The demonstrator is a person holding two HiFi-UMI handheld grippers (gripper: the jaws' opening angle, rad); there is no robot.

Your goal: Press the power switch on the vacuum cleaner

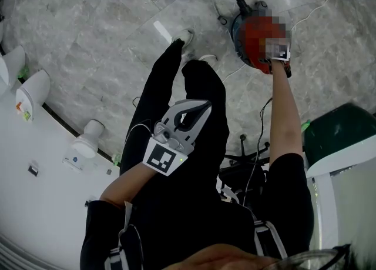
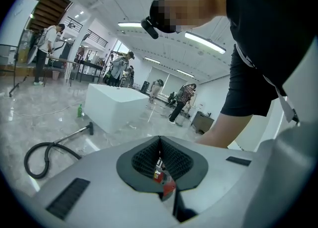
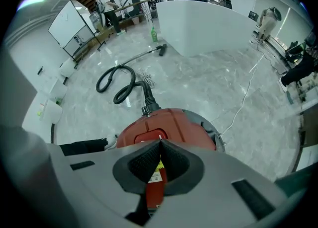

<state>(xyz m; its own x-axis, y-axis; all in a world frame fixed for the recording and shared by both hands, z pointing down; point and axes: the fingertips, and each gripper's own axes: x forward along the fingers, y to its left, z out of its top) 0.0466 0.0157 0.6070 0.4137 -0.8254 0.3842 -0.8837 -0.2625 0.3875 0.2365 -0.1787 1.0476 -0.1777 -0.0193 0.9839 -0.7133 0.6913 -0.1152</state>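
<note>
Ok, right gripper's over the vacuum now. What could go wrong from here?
1. The right gripper, its jaws shut, hides the spot it aims at on the vacuum cleaner, so the press may miss the switch or slide off the domed red top.
2. The vacuum cleaner sits on a glossy floor; a slanted push might shove it away.
3. The hose and white cable trail beside it and could snag a foot.

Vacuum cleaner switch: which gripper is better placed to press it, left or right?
Right. The right gripper, jaws shut, is close above the red vacuum cleaner; the left gripper is back at the person's legs.
</note>
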